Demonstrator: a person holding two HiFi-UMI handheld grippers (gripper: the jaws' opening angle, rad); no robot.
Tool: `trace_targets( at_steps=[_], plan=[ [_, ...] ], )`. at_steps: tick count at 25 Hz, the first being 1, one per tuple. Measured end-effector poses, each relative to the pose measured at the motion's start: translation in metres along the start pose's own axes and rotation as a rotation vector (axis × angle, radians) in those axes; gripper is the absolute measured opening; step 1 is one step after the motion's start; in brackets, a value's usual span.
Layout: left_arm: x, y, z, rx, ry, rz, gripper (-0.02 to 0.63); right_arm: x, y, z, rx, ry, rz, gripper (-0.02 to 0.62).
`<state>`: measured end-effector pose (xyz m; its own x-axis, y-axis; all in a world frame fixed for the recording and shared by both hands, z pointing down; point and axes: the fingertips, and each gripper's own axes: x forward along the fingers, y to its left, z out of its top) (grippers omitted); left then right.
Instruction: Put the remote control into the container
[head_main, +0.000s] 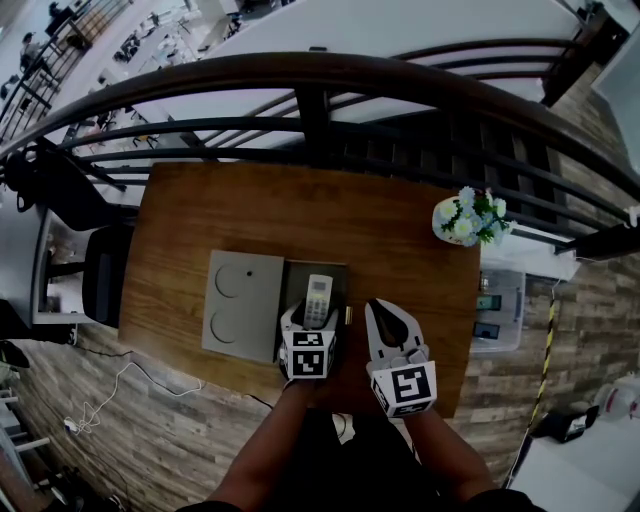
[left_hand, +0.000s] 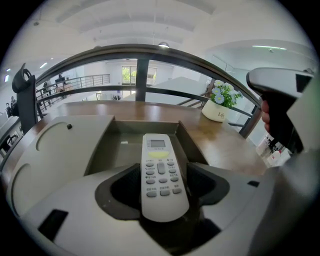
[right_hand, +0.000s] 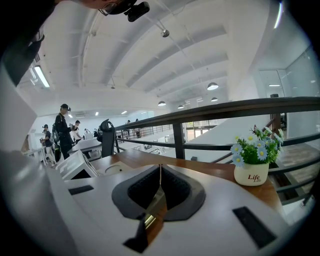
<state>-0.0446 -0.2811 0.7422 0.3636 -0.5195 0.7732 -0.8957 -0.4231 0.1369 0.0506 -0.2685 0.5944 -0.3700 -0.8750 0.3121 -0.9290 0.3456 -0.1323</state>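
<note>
The white remote control (head_main: 318, 298) (left_hand: 161, 170) lies lengthwise between the jaws of my left gripper (head_main: 316, 318) (left_hand: 162, 195). Its screen end reaches into the open grey container (head_main: 341, 275) (left_hand: 102, 145). The jaws stand wide, with a dark gap showing beside the remote on the left, so the pads do not press on it. The container's flat lid (head_main: 243, 305) (left_hand: 55, 150) lies opened out to the left. My right gripper (head_main: 373, 305) (right_hand: 160, 167) hovers just right of the container, its fingertips closed together with nothing between them.
A white pot of blue and white flowers (head_main: 467, 221) (right_hand: 252, 172) (left_hand: 220, 107) stands at the wooden table's (head_main: 400, 240) far right. A dark railing (head_main: 310, 100) runs behind the table. A black chair (head_main: 104, 274) sits off the table's left edge.
</note>
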Motion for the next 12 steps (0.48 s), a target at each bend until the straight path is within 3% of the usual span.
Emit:
trace_targets(
  at_steps=[7, 12],
  plan=[
    [-0.011, 0.002, 0.004, 0.037, -0.043, 0.03, 0.299, -0.003, 0.004, 0.009, -0.013, -0.016, 0.006, 0.029],
    [-0.037, 0.0, 0.025, 0.062, -0.127, 0.032, 0.298, -0.009, 0.009, 0.016, -0.018, -0.028, 0.014, 0.031]
  ],
)
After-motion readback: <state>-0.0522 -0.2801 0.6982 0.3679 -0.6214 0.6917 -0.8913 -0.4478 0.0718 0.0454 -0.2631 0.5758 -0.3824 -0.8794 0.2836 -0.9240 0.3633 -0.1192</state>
